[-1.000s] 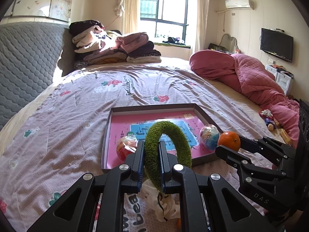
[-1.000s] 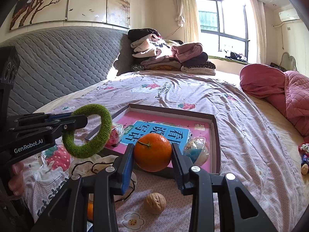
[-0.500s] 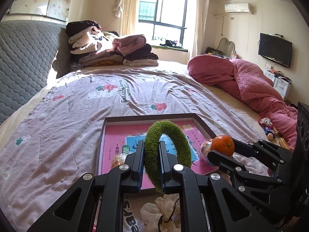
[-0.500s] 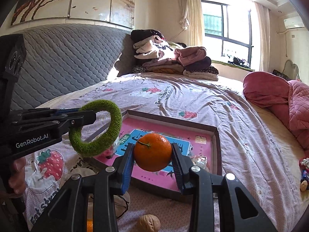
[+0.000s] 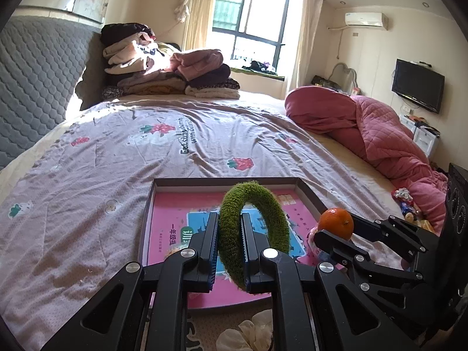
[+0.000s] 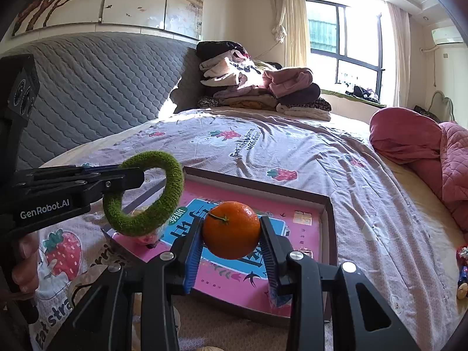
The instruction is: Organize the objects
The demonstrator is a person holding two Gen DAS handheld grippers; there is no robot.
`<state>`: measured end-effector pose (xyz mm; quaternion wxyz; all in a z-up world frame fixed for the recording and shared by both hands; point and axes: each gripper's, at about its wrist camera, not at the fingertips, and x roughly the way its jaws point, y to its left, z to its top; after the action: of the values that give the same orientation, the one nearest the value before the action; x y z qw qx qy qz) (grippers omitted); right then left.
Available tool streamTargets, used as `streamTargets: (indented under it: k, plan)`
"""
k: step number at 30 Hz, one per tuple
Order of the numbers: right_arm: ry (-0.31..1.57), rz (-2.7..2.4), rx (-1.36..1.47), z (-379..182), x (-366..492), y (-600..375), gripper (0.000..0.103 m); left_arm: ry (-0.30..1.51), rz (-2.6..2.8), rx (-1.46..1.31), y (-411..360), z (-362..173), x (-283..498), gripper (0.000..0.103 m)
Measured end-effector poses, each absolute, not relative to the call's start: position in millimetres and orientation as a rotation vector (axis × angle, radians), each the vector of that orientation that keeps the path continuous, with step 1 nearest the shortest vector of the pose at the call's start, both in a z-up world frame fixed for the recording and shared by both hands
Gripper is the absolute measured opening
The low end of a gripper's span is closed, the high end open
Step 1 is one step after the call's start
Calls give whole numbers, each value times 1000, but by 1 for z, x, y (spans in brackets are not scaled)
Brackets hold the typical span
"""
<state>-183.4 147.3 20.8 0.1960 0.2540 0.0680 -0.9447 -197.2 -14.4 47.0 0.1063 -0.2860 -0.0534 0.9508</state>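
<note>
Orange (image 6: 231,229) between right hand-held gripper (image 6: 231,234) pads

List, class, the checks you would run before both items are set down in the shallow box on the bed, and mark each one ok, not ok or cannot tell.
1. Left gripper shut on the green ring: ok.
2. Right gripper shut on the orange: ok.
3. Both items above the box: ok.
4. Bare pink floor left in the box: ok.
5. Wrapped items already in the box out of the way: cannot tell.
</note>
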Motion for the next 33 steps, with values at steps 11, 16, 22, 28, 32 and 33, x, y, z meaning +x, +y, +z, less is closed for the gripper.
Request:
streamTargets:
  k: [11,16,22,28,32,33]
  plan:
    - [205,-2642,755,12,-196,144,38,-161,2770,-915,-13,27,-222,13]
    - [217,-2633,775,5,-200,142,38,-128,2760,-945,-9,18,-226,13]
    - [235,-2621,824,-6,-206,139,38,-81,2742,-992,-2,6,-231,13]
    - [255,-2602,865,-12,-210,137,38,-30,2719,-1043,3,-4,-234,13]
    - [266,-2580,906,-19,-214,134,38,-19,2698,-1083,5,-10,-236,13]
    - [270,-2576,913,-20,-214,133,38,-17,2693,-1091,5,-11,-236,13]
